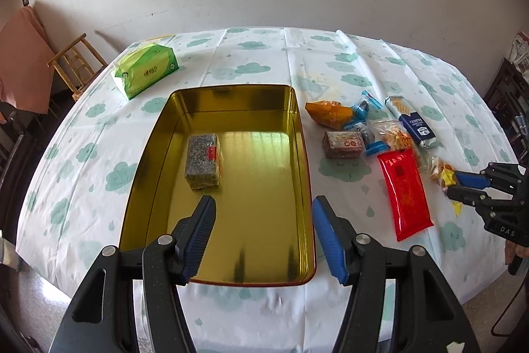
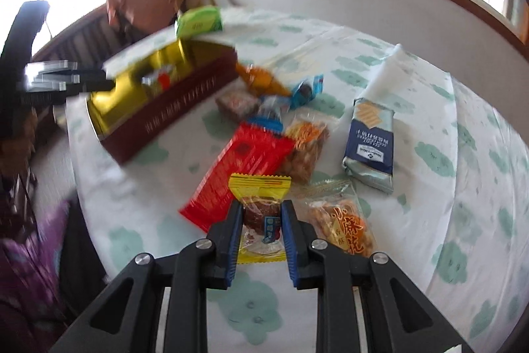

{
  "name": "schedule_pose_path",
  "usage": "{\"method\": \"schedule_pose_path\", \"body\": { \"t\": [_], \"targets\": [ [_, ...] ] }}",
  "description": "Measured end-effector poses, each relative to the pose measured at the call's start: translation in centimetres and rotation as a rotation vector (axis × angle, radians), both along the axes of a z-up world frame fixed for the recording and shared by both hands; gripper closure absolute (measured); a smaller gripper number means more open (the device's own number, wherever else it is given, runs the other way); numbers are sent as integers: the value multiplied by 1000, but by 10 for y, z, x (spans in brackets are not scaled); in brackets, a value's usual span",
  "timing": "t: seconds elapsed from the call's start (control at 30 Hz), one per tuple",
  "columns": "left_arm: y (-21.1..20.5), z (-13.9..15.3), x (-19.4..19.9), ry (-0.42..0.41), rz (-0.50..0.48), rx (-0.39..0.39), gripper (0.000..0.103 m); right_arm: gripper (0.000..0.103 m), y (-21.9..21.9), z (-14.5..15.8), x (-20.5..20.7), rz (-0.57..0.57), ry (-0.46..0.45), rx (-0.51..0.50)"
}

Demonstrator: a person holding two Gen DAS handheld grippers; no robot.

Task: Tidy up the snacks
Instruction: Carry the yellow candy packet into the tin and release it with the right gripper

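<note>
An open gold tin (image 1: 231, 87) lies on the cloud-print tablecloth with one grey speckled snack block (image 1: 203, 161) inside it. My left gripper (image 1: 264, 210) hovers over the tin's near end, open, with nothing between its fingers. To the right of the tin lies a heap of snacks: a red packet (image 1: 405, 191), a blue cracker pack (image 1: 413, 121), an orange bag (image 1: 329, 113) and a brown block (image 1: 344, 144). My right gripper (image 2: 261, 207) is shut on a yellow-wrapped snack (image 2: 261, 187), lifted just above the red packet (image 2: 241, 164). The left wrist view shows that gripper (image 1: 453, 186) at the far right.
A green tissue pack (image 1: 145, 70) sits beyond the tin's far left corner. An orange-printed twist snack bag (image 2: 344, 227) lies right beside the right gripper, the blue cracker pack (image 2: 372, 144) beyond it. A wooden chair (image 1: 76, 62) stands past the table's left edge.
</note>
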State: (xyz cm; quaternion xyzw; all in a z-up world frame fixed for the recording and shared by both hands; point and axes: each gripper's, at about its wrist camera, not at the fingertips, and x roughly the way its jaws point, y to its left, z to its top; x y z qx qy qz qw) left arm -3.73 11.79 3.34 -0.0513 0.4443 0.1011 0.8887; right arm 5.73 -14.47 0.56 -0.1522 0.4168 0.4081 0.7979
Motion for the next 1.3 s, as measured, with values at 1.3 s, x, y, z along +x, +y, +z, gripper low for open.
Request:
{"method": "schedule_pose_path", "body": {
  "t": [1.3],
  "targets": [
    [51, 0, -45, -76, 102, 79, 32, 80, 245, -3, 61, -32, 184, 106]
  ]
}}
